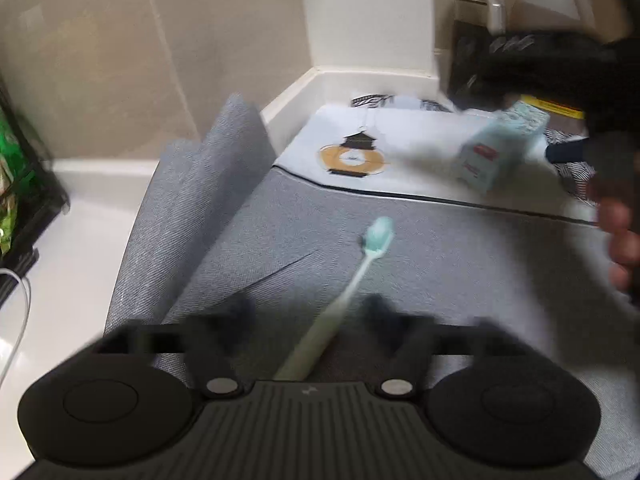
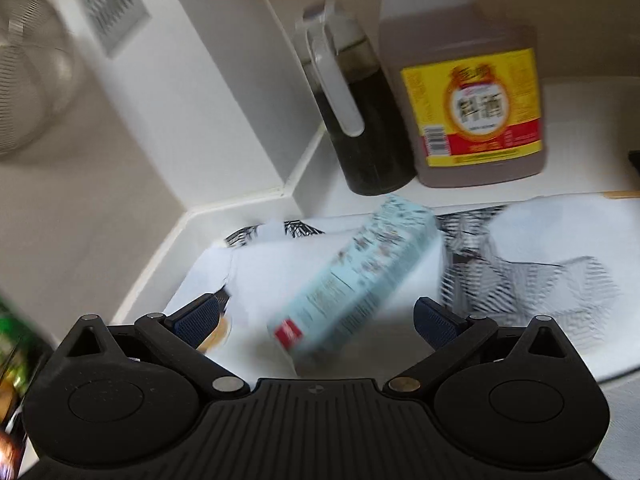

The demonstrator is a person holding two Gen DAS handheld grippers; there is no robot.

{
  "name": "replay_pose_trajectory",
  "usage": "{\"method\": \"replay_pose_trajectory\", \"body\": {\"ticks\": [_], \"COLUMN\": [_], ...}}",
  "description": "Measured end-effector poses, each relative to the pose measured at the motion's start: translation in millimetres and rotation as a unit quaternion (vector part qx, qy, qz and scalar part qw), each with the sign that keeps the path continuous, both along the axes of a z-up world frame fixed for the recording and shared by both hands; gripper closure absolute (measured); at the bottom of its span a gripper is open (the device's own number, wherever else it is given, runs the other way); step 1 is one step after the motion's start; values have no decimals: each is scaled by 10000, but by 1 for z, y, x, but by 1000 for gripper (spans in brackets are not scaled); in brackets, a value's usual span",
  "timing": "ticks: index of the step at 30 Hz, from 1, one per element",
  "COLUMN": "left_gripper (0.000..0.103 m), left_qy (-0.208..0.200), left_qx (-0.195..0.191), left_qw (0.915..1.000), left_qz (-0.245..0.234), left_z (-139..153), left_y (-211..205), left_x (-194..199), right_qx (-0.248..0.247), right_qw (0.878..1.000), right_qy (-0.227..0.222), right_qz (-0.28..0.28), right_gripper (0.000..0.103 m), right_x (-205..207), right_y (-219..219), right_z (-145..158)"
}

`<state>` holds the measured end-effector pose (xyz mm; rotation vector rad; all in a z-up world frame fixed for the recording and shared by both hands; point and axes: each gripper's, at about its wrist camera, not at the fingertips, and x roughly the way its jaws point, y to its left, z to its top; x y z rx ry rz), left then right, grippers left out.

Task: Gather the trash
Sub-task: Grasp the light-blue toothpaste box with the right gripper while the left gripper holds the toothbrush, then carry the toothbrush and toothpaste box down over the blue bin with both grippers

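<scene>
Because the left tool [image 1: 306,312] stood with jaws apart around the pale green plastic toothbrush [image 1: 348,284], gripping nothing, the brush could roll across the grey fabric mat [image 1: 440,256]. Farther off, the right tool [image 2: 318,318], angled downward and spread wide, straddled the tilted light blue cardboard box [image 2: 356,280] without touching; a hasty close could knock it toward the dark sauce jug [image 2: 360,120].

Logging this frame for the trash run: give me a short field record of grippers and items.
left gripper: open, mint green toothbrush between jaws, unclamped
right gripper: open, no contact visible
pale blue cardboard box: tilted, on white paper, between right jaws
surface: grey fabric mat
behind box: dark liquid jug, yellow-labelled jug
</scene>
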<state>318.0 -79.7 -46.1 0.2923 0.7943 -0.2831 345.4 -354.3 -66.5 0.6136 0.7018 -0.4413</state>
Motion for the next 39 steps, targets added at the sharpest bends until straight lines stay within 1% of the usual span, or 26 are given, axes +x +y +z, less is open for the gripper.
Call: {"method": "replay_pose_trajectory", "body": {"ticks": [1, 2, 3, 4, 5, 6, 7, 9, 10, 11, 12, 13, 14, 15, 17, 20, 23, 25, 28, 34, 36, 39], "left_gripper": [10, 10, 10, 9, 8, 7, 5, 4, 8, 32, 53, 83, 88, 89, 89, 90, 90, 90, 90, 90, 91, 91], "left_qy": [68, 126, 188, 233, 240, 198, 135, 76, 91, 106, 143, 190, 171, 121, 76, 189, 133, 115, -29, -332, -447, -679], "left_qx": [-57, -159, -238, -295, -326, -307, -278, -270, -301, -384, -488, -461, -356, -284, -240, -465, -690, -836, -911, -1102, -1171, -1238], "left_qw": [10000, 9998, 9995, 9993, 9992, 9993, 9995, 9996, 9995, 9992, 9984, 9983, 9986, 9987, 9987, 9983, 9973, 9963, 9958, 9933, 9920, 9898], "left_qz": [13, 5, 9, 15, 12, -9, -36, -28, -26, -95, -238, -316, -341, -400, -447, -312, -218, -159, -120, -90, -127, -193], "left_z": [-2, -3, -4, -5, -6, -7, -8, -10, -9, -7, -3, 0, 3, 3, 3, 10, 23, 33, 47, 77, 86, 99], "left_y": [3, 7, 10, 12, 13, 13, 12, 10, 9, 9, 8, 5, 3, 1, 0, 6, 17, 24, 31, 44, 50, 62], "left_x": [3, 5, 7, 9, 9, 9, 10, 10, 11, 10, 5, 2, -2, -7, -16, -27, -45, -58, -85, -150, -176, -219], "right_qx": [-7, -68, -551, -894, -1071, -1282, -1383, -1465, -1494, -1542, -1623, -1640, -1553, -1373, -1022, -627, -449, -386, -344, -384, -345, -488], "right_qw": [9995, 9981, 9967, 9926, 9888, 9856, 9840, 9841, 9838, 9829, 9819, 9823, 9838, 9863, 9907, 9938, 9935, 9923, 9902, 9823, 9777, 9673], "right_qy": [328, 611, 598, 797, 974, 955, 920, 747, 729, 743, 747, 693, 649, 592, 479, 242, -72, -281, -530, -998, -1175, -1439], "right_qz": [-21, -36, 80, 207, 372, 553, 646, 667, 671, 684, 621, 586, 618, 698, 764, 889, 1048, 1140, 1243, 1538, 1708, 2029], "right_gripper": [0, 0, 0, 0, 0, 0, 0, 0, 0, 4, 11, 36, 56, 58, 58, 58, 59, 59, 59, 59, 59, 59], "right_x": [14, 24, 28, 32, 33, 30, 26, 18, 16, 14, 11, 6, 3, -2, -15, -42, -78, -103, -141, -222, -248, -287], "right_y": [-1, -3, 3, 7, 10, 13, 13, 11, 10, 10, 11, 11, 9, 7, 3, 1, 5, 8, 12, 29, 38, 58], "right_z": [-9, -18, -20, -24, -28, -30, -33, -35, -36, -35, -32, -28, -24, -21, -15, -4, 13, 25, 41, 71, 81, 98]}}
